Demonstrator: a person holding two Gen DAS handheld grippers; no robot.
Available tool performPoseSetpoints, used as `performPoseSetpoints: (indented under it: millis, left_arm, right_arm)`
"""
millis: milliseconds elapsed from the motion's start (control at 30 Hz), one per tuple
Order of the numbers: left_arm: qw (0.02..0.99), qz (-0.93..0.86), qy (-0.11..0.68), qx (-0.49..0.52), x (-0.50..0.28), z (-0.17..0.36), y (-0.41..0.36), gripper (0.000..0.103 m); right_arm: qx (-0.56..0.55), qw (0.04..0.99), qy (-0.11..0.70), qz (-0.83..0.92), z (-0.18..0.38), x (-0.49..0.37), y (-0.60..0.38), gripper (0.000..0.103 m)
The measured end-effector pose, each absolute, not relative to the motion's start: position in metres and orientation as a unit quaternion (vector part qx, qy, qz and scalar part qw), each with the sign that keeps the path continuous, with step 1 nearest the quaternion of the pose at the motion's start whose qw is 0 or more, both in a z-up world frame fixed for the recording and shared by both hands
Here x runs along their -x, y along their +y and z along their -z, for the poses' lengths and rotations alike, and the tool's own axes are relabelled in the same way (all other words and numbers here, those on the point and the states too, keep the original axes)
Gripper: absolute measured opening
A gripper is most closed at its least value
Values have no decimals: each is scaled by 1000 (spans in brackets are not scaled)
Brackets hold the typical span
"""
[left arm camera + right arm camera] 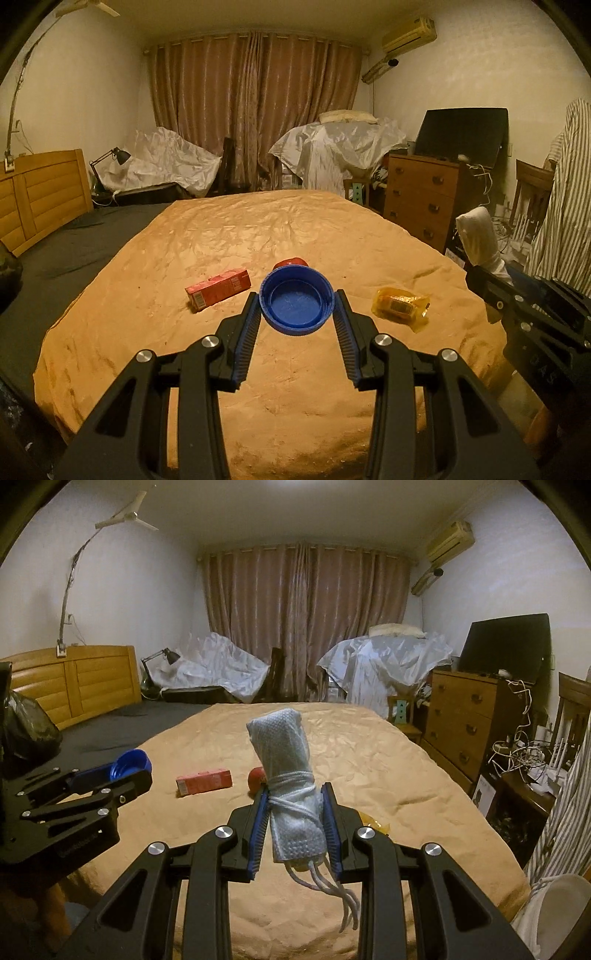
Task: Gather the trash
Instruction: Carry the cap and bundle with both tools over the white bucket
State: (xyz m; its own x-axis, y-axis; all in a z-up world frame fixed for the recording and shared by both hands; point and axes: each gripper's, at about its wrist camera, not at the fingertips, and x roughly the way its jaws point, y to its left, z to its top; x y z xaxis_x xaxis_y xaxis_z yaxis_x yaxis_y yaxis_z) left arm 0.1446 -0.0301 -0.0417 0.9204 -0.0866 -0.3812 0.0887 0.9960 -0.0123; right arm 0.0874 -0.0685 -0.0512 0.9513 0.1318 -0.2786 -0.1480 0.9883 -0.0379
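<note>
- Left gripper: its blue-padded fingers are closed about a blue plastic cap, one pad against each side of the rim; the cap is held above the bed with its hollow side facing the left wrist camera.
- Right gripper: its fingers are clamped on a rolled white face mask bound with its own ear cords; the roll stands upright between the pads, and loose cord ends hang below them.
- Bed: covered by a tan sheet, with a dark uncovered strip along its left edge beside the wooden headboard.
- Red carton: lies on its side on the sheet, left of the middle, toward the near edge; a white label panel and a barcode are visible on it, but the print is too small to read.
- Red round object: rests on the sheet just beyond the held cap, largely hidden by it; its kind cannot be told.
- Yellow wrapper: lies on the sheet toward the right edge, well apart from the carton; it carries a barcode label whose writing is illegible.
- Black bag: sits at the left edge of the right wrist view, by the dark strip.
- Gripper body lettering: faint characters show on each gripper's black housing, not legible.
</note>
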Motion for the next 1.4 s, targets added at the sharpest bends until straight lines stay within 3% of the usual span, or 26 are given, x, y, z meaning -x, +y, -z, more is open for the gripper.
performPoseSetpoints:
  millis: [667, 1400]
  left_arm:
    - [977, 82, 197, -15, -151, 37, -65, 39]
    - [954, 225, 190, -51, -159, 20, -220, 39]
  right_arm:
    - [24, 987, 157, -34, 43, -85, -115, 29]
    - [11, 980, 167, 106, 20, -22, -278, 29]
